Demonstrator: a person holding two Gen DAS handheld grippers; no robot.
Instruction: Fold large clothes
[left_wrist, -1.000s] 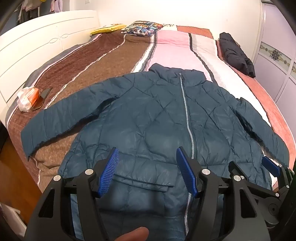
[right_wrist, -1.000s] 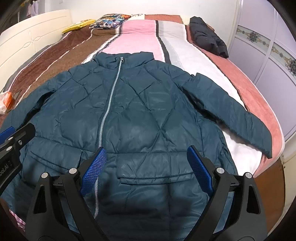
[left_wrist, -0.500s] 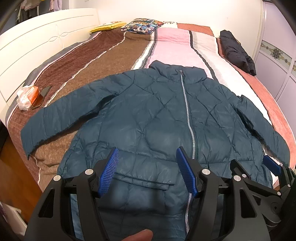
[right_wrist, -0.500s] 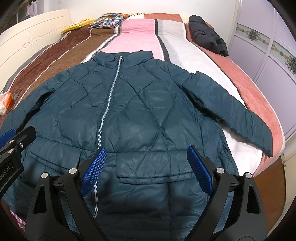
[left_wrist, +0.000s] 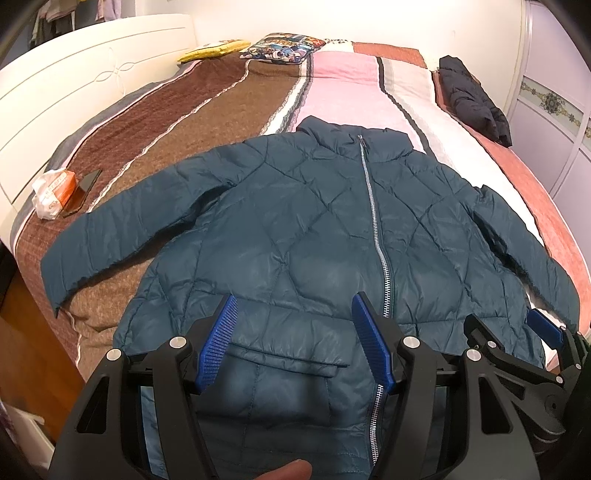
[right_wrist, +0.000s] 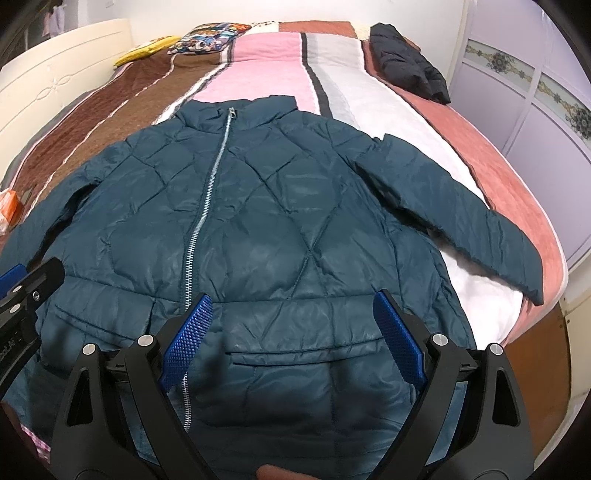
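No readable txt; left gripper (right_wrist: 22, 295) print cut off, illegible.

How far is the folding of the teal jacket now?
Done: the teal quilted puffer jacket lies spread flat on the striped bed cover, zipped, both sleeves out. In hand: nothing; the left hand-held gripper and right hand-held gripper hover open above its hem. Left: every fold.
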